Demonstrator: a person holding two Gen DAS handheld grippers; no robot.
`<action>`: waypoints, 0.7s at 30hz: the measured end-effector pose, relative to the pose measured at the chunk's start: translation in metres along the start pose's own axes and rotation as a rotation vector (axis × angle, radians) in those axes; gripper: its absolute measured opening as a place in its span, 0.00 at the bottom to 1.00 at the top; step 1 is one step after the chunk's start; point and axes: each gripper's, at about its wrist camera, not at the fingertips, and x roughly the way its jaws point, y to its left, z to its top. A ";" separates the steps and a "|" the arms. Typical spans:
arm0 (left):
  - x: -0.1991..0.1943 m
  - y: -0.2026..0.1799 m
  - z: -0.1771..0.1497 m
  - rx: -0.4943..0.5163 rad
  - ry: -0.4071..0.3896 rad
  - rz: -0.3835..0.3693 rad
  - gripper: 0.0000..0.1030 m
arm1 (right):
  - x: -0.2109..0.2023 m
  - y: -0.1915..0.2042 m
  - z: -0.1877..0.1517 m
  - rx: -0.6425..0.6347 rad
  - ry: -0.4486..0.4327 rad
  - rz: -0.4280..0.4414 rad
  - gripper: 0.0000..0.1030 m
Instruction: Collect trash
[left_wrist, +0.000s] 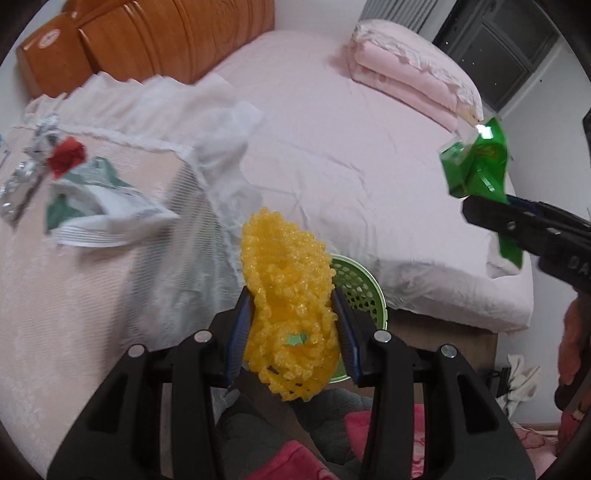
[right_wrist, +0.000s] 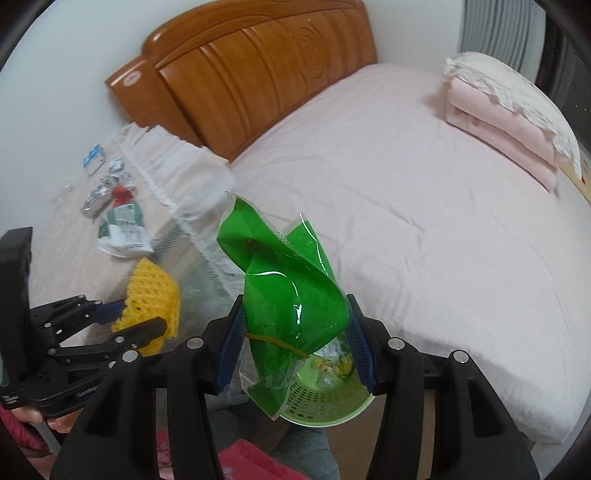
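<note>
My left gripper (left_wrist: 293, 325) is clamped on a yellow foam net (left_wrist: 288, 295), both blue pads pressed into its sides, the net standing upright between them and hiding part of the green basket (left_wrist: 360, 291) just behind it at 1 o'clock. My right gripper (right_wrist: 295, 347) is closed on a crumpled green wrapper (right_wrist: 288, 284), which rises from between the pads and also trails down over the basket (right_wrist: 325, 406) directly below. That basket is a perforated green tub on the floor beside the bed (right_wrist: 424, 206), and it already holds some crumpled scraps, pale with yellow bits; I cannot tell what they are. Seen from the left wrist, the wrapper (left_wrist: 476, 166) and the right gripper (left_wrist: 480, 212) sit at 3 o'clock, well apart from the net. From the right wrist, the left gripper (right_wrist: 140, 317) and net (right_wrist: 151, 295) lie at 9 o'clock. On the bedside cloth (left_wrist: 74, 295) at 10 o'clock lie more litter: a white-green packet (left_wrist: 96, 210), a red scrap (left_wrist: 66, 155) and foil pieces (left_wrist: 22, 181). A folded quilt (right_wrist: 506, 118) rests on the bed at 2 o'clock.
</note>
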 end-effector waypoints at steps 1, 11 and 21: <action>0.019 -0.007 0.001 0.017 0.033 -0.008 0.41 | 0.002 -0.009 -0.002 0.017 0.012 -0.008 0.51; 0.175 -0.055 -0.015 0.096 0.249 -0.006 0.41 | 0.026 -0.088 -0.029 0.122 0.114 -0.066 0.51; 0.173 -0.067 -0.012 0.089 0.248 0.005 0.78 | 0.043 -0.095 -0.029 0.099 0.129 -0.009 0.51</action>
